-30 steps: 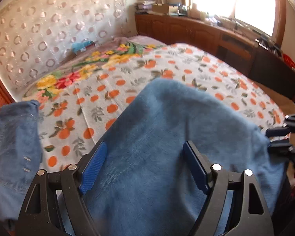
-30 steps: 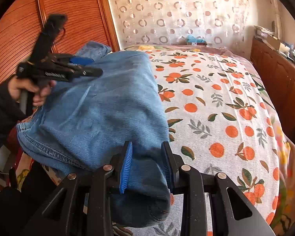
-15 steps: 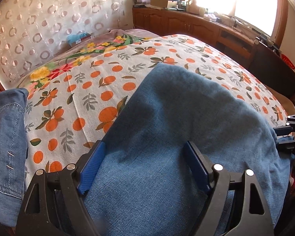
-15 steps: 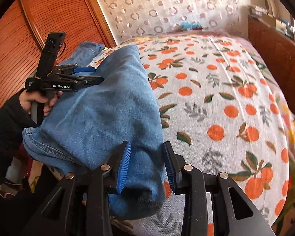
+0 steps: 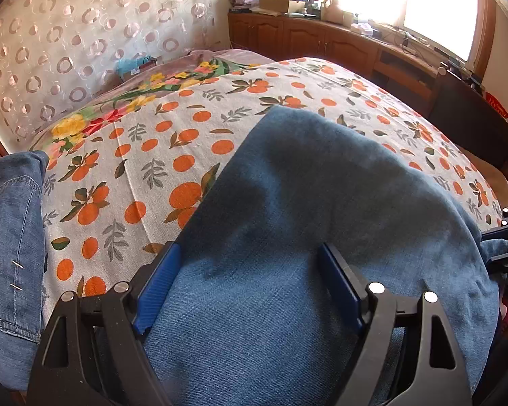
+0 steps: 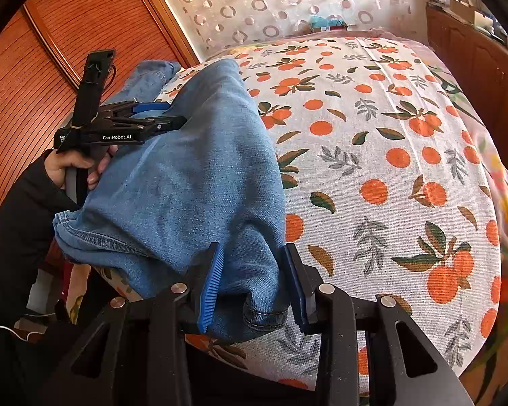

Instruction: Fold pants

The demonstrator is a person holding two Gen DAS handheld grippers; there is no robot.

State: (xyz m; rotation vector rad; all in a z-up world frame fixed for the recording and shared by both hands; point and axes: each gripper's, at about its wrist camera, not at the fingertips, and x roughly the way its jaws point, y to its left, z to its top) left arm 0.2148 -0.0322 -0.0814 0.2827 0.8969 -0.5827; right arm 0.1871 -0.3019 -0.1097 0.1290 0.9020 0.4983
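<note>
- Left wrist view: the left gripper (image 5: 249, 286) stood wide apart over the folded blue pants (image 5: 321, 223), its blue pads (image 5: 157, 284) flanking the denim without pinching it. The pants lay on the near edge of the orange-patterned bedspread (image 5: 172, 155). A second denim piece (image 5: 10, 230) hung at the left edge.
- Right wrist view: the right gripper (image 6: 254, 284) was partly apart, its blue pads (image 6: 211, 284) on either side of the pants' (image 6: 193, 182) bunched near corner; the right pad looked just clear, so I cannot tell whether it gripped. A hand (image 6: 74, 169) in a dark sleeve held the left gripper (image 6: 159, 115) over the pants' far side.
</note>
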